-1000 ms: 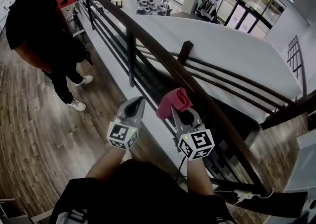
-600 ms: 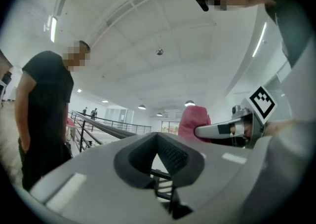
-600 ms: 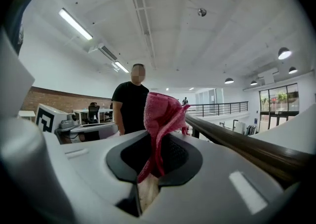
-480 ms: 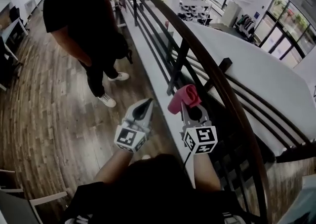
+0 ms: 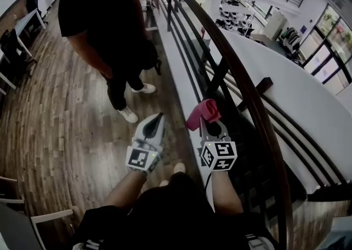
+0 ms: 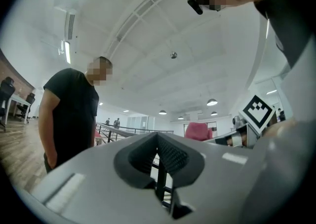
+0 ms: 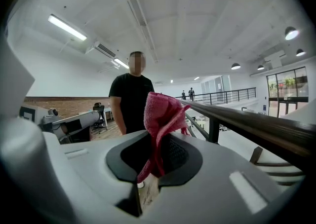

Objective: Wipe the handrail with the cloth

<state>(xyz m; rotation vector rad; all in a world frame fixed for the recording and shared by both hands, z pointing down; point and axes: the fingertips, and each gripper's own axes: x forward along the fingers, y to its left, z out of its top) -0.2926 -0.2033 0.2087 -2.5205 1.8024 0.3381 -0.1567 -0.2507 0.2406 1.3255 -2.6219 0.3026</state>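
The handrail [image 5: 248, 93], a dark wooden bar that is curving over black posts and slats, is running from the top of the head view down to its lower right, with wooden floor [image 5: 49, 128] lying to its left. A person in black clothes [image 5: 104, 28] is standing on that floor beyond the grippers. The cloth [image 5: 202, 112] is showing as a pink-red, fuzzy, crumpled wad, and it is sitting near the rail on the floor side, with a gap showing between them. The right gripper [image 5: 203, 123] is pinching it. The right gripper view is showing what the head view is not: the cloth [image 7: 160, 119] is standing up in a folded bunch from between the pads of the right gripper [image 7: 157, 161], with the rail [image 7: 247, 122] passing just to its right. The left gripper [image 5: 159, 118] is hanging beside the right one. Its own view is showing the left gripper [image 6: 158, 150] with jaws pressed together on nothing, and the cloth [image 6: 198, 130] as a pink lump off to the right.
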